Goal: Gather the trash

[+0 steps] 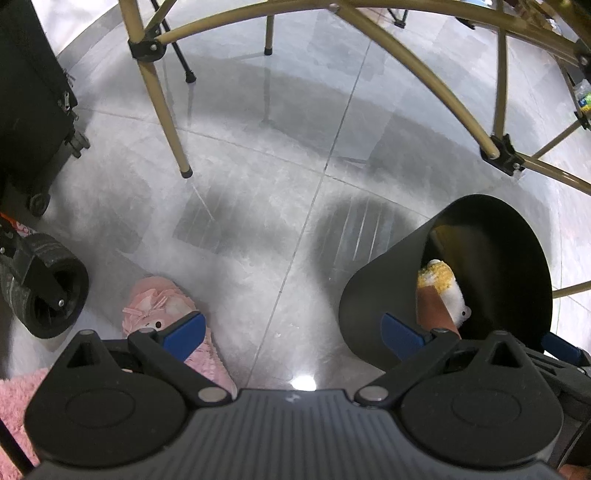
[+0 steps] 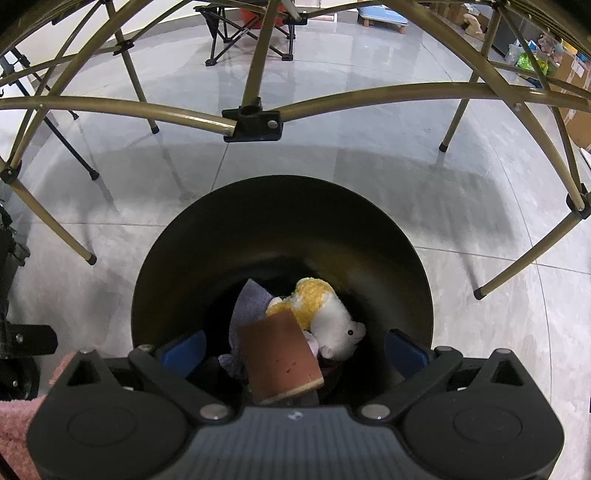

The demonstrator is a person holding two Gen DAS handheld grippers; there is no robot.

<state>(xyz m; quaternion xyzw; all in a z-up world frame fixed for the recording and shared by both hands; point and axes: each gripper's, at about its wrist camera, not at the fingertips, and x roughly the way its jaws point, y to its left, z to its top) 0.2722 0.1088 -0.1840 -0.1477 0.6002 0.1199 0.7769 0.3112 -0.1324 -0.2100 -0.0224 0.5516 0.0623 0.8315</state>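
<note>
A black round bin stands on the grey tiled floor, straight below my right gripper. Inside it lie a brown sponge block, a white and yellow plush toy and a grey cloth. My right gripper is open and empty, its blue fingertips just above the bin's mouth. In the left wrist view the bin is at the right. My left gripper is open and empty above the floor, left of the bin.
Gold folding-table legs cross the floor ahead in both views. A pink fluffy slipper lies under the left fingertip. A black wheel and a black case stand at the left. A folding chair stands far back.
</note>
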